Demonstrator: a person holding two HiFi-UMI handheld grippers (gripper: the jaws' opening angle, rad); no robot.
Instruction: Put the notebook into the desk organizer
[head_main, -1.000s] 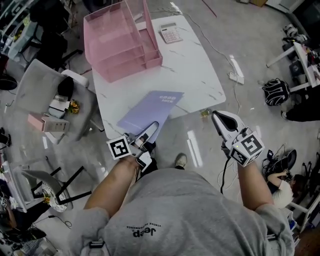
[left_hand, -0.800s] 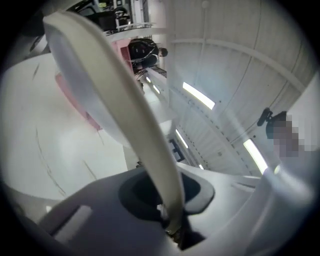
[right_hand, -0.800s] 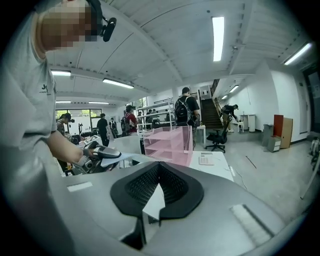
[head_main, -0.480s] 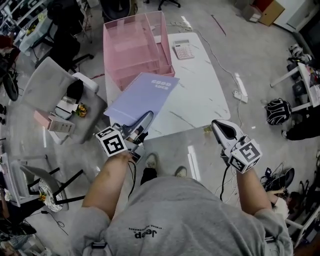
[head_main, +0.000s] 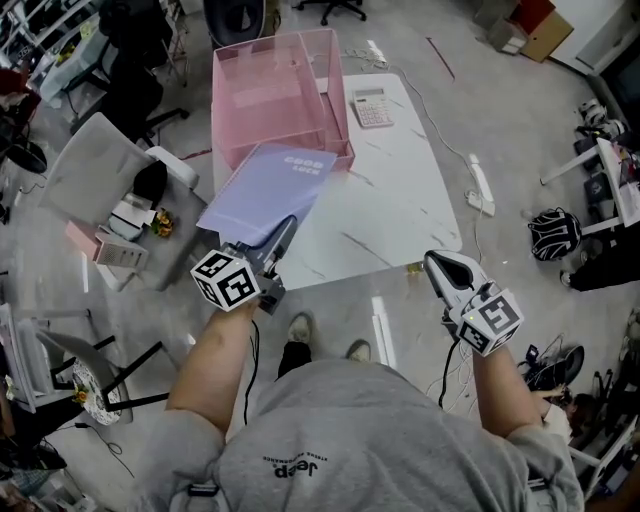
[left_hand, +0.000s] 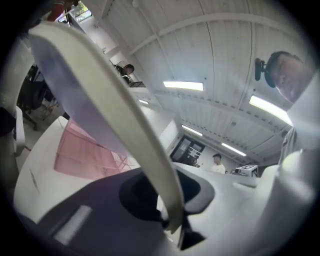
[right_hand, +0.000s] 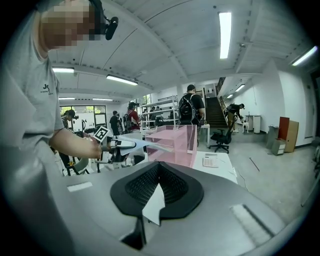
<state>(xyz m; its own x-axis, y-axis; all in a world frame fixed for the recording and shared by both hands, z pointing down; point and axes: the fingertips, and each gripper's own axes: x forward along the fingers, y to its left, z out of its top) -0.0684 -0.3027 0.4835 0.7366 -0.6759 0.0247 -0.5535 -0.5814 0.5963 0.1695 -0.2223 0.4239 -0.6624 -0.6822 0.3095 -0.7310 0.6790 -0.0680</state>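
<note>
You hold the thin lilac soft-cover notebook (head_main: 268, 185) clear of the white marble-patterned worktop (head_main: 395, 200), so the pick-up is done. Your left gripper (head_main: 284, 235) has its jaws closed on the notebook's near edge. In the left gripper view the cover rises from between the jaws as a bowed strip, so I judge the grip to be on a narrow margin of a floppy thing.

The notebook's far end, the one with the printed title, points at the pink translucent plastic desk organizer (head_main: 335, 95). In the head view it overlaps the organizer's front lip. In the right gripper view its tip shows in front of the pink wall, at about mid height. I cannot tell whether it touches the organizer, and no part of it is plainly inside a compartment yet.

Your right gripper (head_main: 441, 266) hangs off the near right corner of the worktop, well apart from the notebook, with its jaws together on nothing.

I judge the carry to be nearly over and the insertion not begun. You have yet to line the leading edge up with an opening, slide the notebook in, open the left jaws and draw back. The organizer looks empty through its walls, so nothing seems to block the way. The white desk calculator (head_main: 373, 107) sits just beside the organizer on its right, out of the notebook's line.
</note>
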